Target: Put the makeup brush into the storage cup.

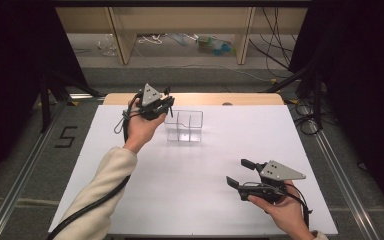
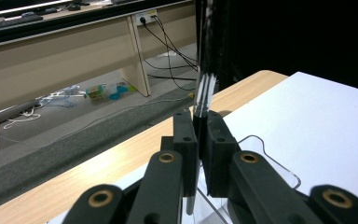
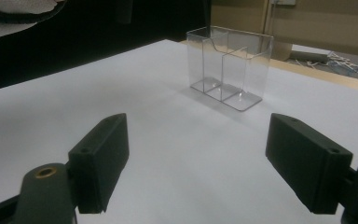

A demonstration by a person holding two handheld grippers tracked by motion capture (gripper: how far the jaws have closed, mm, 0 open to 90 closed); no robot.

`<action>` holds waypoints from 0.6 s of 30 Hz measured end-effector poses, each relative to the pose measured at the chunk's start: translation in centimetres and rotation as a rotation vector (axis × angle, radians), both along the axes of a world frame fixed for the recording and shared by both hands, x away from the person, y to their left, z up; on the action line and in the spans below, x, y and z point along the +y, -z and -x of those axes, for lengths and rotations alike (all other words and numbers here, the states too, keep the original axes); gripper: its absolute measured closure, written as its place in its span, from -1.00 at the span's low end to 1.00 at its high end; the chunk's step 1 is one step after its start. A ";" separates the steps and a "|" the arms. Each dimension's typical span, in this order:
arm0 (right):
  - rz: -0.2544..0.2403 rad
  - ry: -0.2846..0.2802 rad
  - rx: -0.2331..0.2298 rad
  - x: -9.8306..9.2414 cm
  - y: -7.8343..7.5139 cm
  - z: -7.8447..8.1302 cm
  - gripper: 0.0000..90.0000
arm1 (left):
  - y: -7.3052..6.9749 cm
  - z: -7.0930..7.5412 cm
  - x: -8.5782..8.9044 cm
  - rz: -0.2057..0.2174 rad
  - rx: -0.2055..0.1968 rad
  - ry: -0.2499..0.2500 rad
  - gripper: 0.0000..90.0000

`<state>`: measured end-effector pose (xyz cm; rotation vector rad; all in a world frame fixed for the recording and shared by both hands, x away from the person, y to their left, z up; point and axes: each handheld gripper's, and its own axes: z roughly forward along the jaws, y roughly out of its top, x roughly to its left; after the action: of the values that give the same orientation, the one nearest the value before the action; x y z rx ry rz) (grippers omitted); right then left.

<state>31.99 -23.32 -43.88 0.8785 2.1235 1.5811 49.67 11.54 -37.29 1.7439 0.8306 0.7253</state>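
My left gripper (image 2: pixel 201 135) is shut on a thin dark pen-like stick (image 2: pixel 206 79) that stands upright between its jaws. In the high view this gripper (image 1: pixel 168 102) hovers at the far left of the white sheet, just left of and above a clear two-compartment holder (image 1: pixel 184 126). The holder's curved clear rim (image 2: pixel 266 154) lies right under the jaws. My right gripper (image 1: pixel 237 172) rests low near the front right, open with nothing between its jaws. It (image 3: pixel 196 163) points at the holder (image 3: pixel 228 70) from a distance.
The white sheet (image 1: pixel 205 200) covers the table, with a wooden strip (image 1: pixel 205 98) along its far edge. Beyond it are a wooden bench, cables and small clutter (image 1: pixel 215 46) on the floor. Black curtains flank both sides. A light sleeve (image 3: pixel 18 14) shows at the top left.
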 end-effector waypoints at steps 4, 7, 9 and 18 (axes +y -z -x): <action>0.000 -0.003 -0.003 0.0 0.0 0.0 -0.50 | 0.1 -0.1 0.0 -0.011 -0.018 0.005 0.90; 0.006 -0.005 -0.034 0.0 0.1 -0.2 -0.50 | 0.2 -0.2 0.0 -0.017 -0.017 0.006 0.90; -0.018 -0.011 -0.010 0.2 0.2 -0.1 -0.49 | 0.3 -0.1 0.0 -0.005 0.006 -0.001 0.90; 0.005 -0.006 -0.007 0.1 0.1 -0.1 -0.49 | 0.3 -0.4 0.0 -0.021 -0.015 0.006 0.90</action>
<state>32.06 -23.26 -43.96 0.8650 2.1265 1.5789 50.03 11.52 -37.63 1.7565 0.8094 0.7446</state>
